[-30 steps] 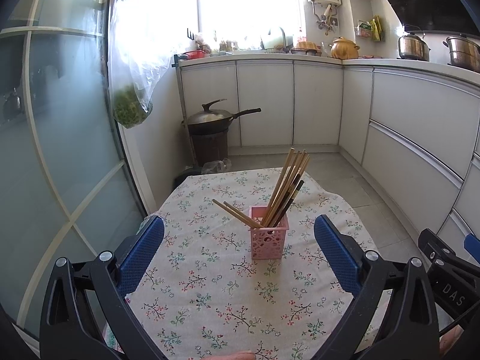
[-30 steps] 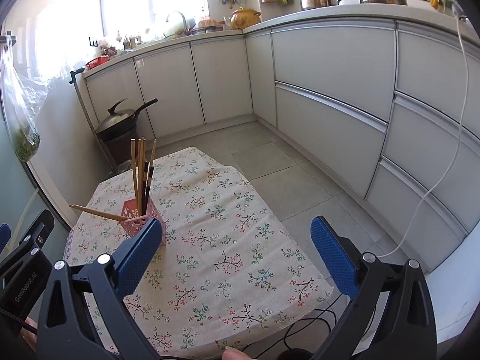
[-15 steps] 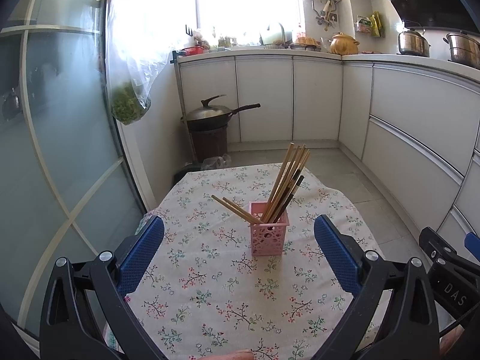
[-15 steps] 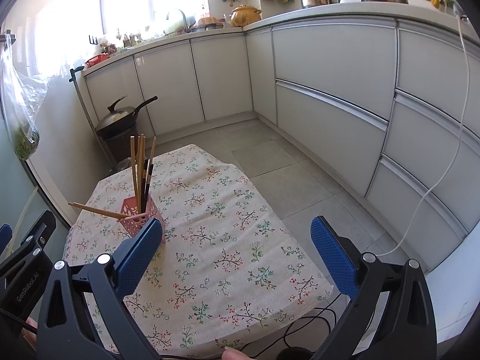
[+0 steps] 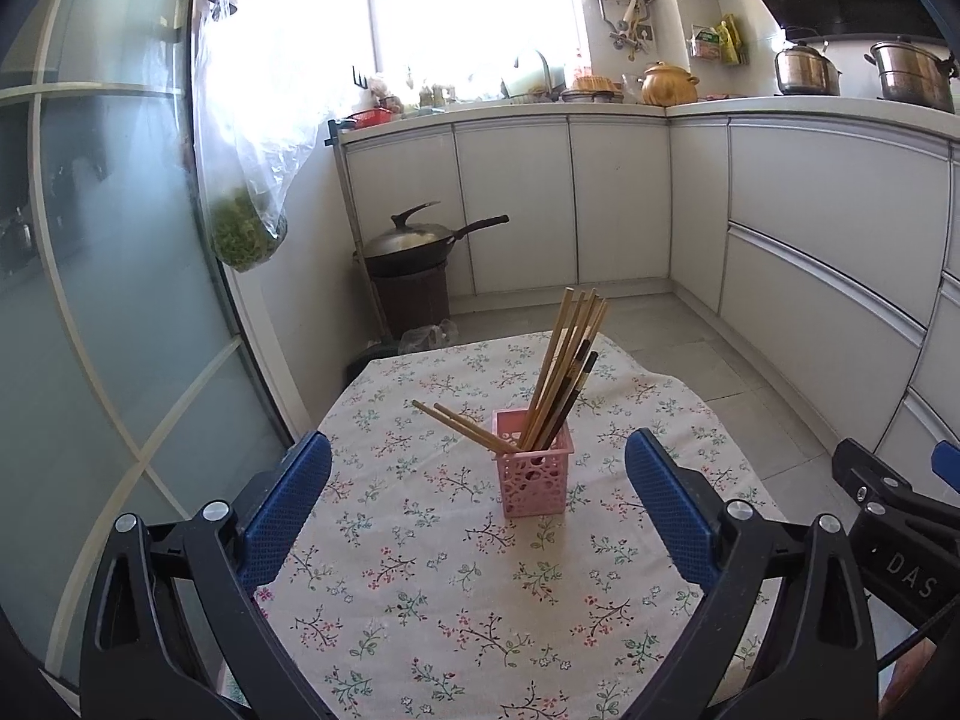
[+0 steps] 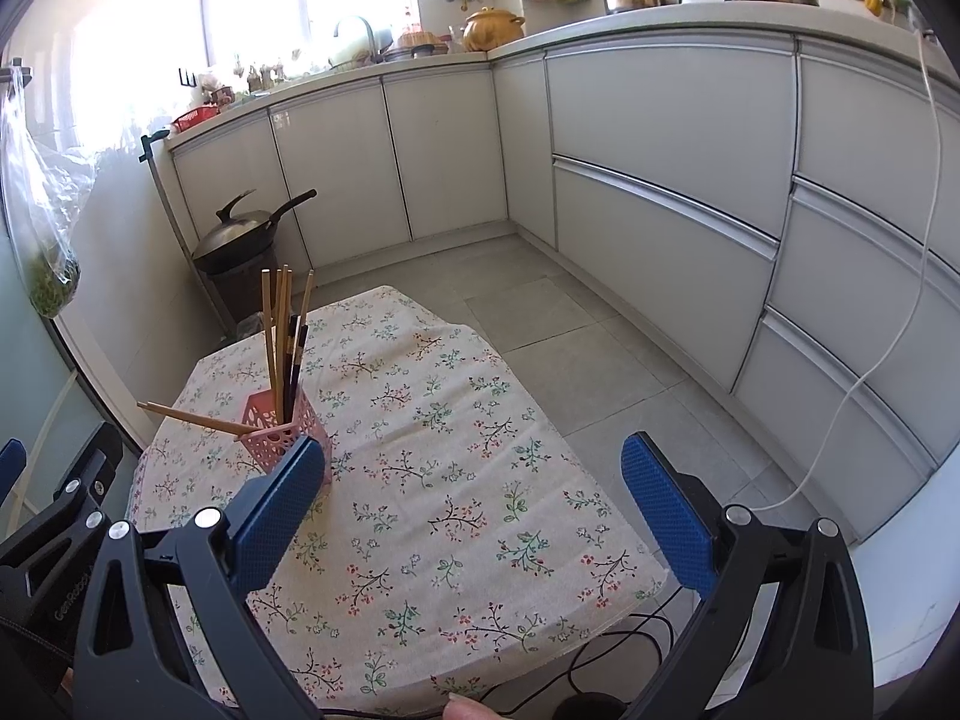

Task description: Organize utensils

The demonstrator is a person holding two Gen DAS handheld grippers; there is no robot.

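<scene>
A floral-clothed tabletop (image 5: 420, 588) stands among white kitchen cabinets (image 5: 618, 204); a pink holder (image 5: 533, 471) carries leaning chopsticks (image 5: 561, 378). Left gripper (image 5: 477, 519) and right gripper (image 6: 474, 519) gape, holding nothing.

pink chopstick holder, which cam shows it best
The left wrist view. The pink chopstick holder stands whole and unblocked near the frame's middle, between the open left claw's fingers. In the right wrist view the holder sits far left, its lower corner hidden behind one finger of the open right claw.
</scene>
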